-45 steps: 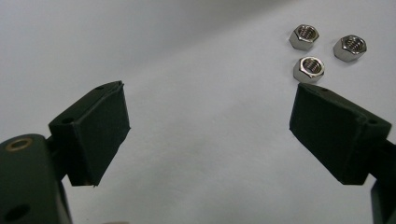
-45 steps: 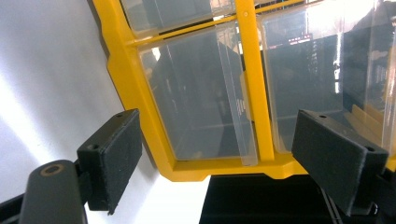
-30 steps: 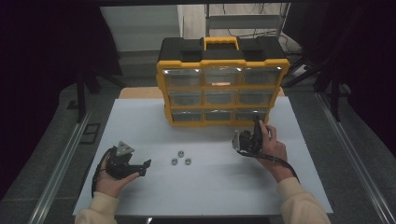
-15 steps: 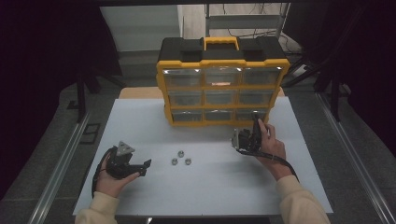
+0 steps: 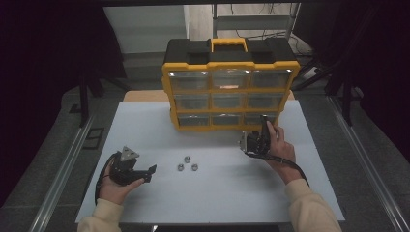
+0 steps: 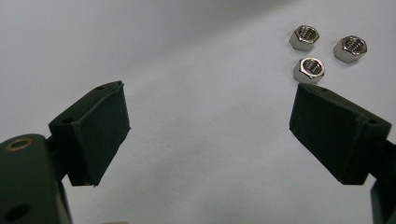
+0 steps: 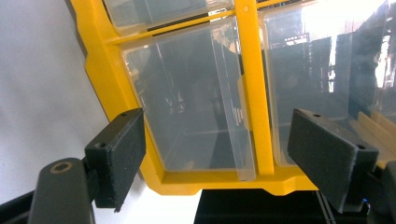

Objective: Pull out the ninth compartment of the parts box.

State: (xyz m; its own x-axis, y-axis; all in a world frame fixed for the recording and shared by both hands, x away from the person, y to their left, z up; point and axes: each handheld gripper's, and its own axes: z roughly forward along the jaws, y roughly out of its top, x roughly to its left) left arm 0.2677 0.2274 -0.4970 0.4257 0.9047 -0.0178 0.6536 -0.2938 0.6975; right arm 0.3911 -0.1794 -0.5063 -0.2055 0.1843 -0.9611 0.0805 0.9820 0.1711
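The right tongs [image 7: 217, 154], wide and just narrowing with nothing gripped, faced a clear, seemingly empty bottom drawer [image 7: 196, 102] of the yellow organizer [image 5: 230, 92]. The left tongs [image 6: 210, 135] gaped empty near three nuts [image 6: 322, 49] on the desk [image 5: 232, 193].

The left hand [image 5: 116, 186] rests low at the near left, its left gripper [image 5: 149, 172] pointing toward the centre, jaws spread wide with nothing between them; the right hand [image 5: 280, 150] reaches forward, its right gripper [image 5: 263, 126] pointing away, jaws apart, just now closing slightly.
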